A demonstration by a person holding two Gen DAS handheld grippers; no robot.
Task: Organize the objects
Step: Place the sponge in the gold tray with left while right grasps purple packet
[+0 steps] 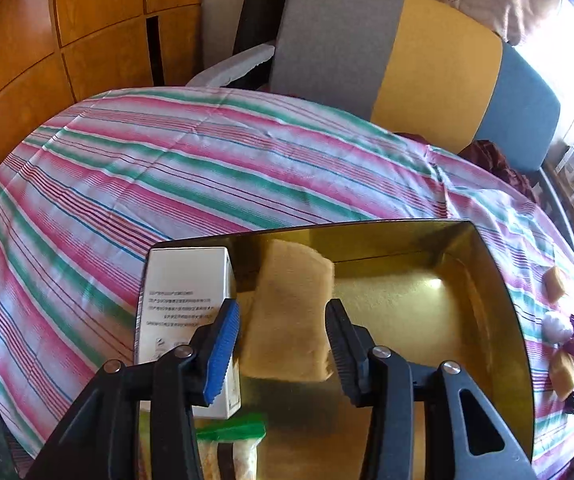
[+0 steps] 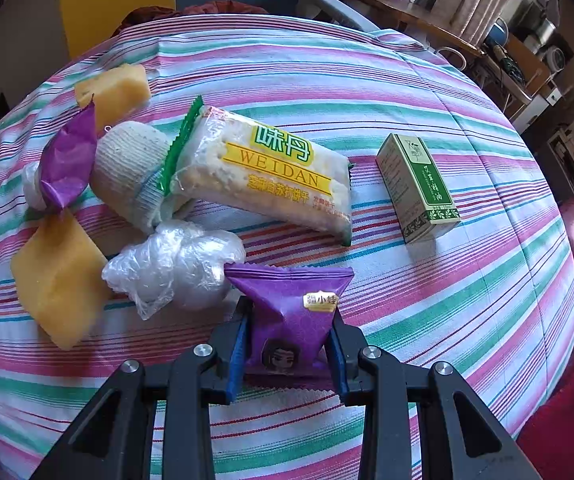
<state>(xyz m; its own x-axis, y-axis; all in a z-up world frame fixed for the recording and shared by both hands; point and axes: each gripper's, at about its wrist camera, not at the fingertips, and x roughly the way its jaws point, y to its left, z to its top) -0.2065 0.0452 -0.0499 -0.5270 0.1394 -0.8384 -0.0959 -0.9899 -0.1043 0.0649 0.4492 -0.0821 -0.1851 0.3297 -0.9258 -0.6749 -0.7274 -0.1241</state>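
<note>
Yellow foam, a soft sponge block (image 1: 287, 312), lies in the gold metal tray (image 1: 499, 280) between the wide-apart fingers of the left gripper (image 1: 283, 348), beside a white printed carton (image 1: 185, 308); probably light, squashy and forgiving. Rightward, the right gripper (image 2: 289, 350) pinches a purple foil snack packet (image 2: 291, 312) low on its body; likely slick and crinkly, best held across its middle.

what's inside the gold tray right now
Inside the gold tray: a white box standing at its left wall, a yellow sponge between the open left tool's fingers, and a green-edged packet mostly hidden under the tool. The near floor is covered.
</note>
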